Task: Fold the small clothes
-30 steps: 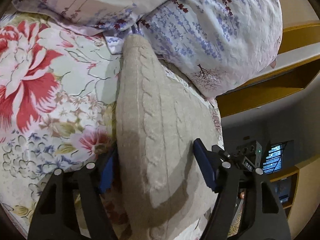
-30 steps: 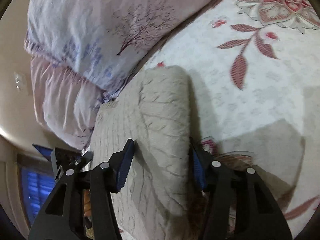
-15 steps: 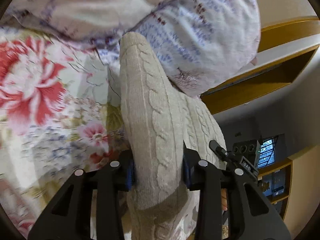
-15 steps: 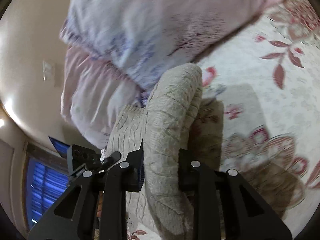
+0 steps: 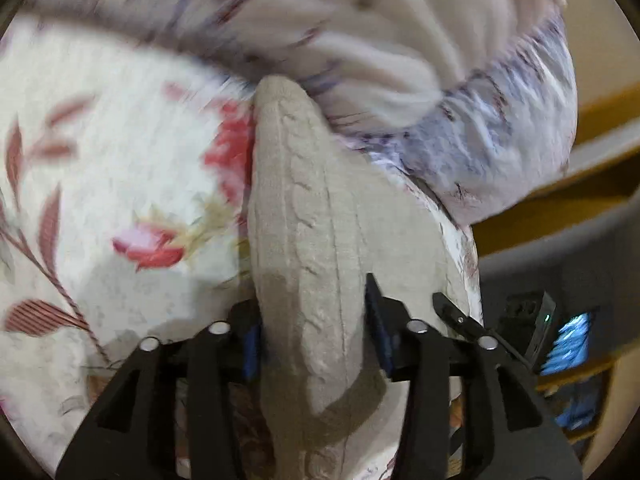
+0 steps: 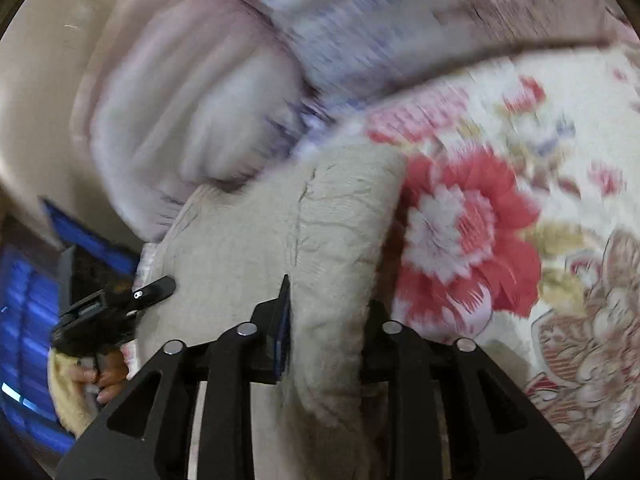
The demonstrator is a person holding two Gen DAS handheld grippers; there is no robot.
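A beige cable-knit sweater (image 5: 312, 216) lies folded on a floral bedspread (image 5: 108, 168). My left gripper (image 5: 314, 340) is shut on one folded edge of it, the knit bunched between the blue pads. My right gripper (image 6: 326, 332) is shut on the sweater (image 6: 280, 232) at another edge, the cloth rising between the jaws. The other gripper (image 6: 116, 308) and the hand holding it show at the left of the right wrist view. Both views are motion-blurred.
Pillows (image 5: 420, 60) in pale floral cases lie just beyond the sweater, also in the right wrist view (image 6: 192, 112). A wooden headboard shelf (image 5: 580, 184) and a lit screen (image 5: 568, 344) are at the right. The bedspread (image 6: 520, 200) spreads to the right.
Both grippers closed on the sweater's edges and lifted them. They have since carried the gripped edges across the bed; the bedspread pattern has shifted in both views.
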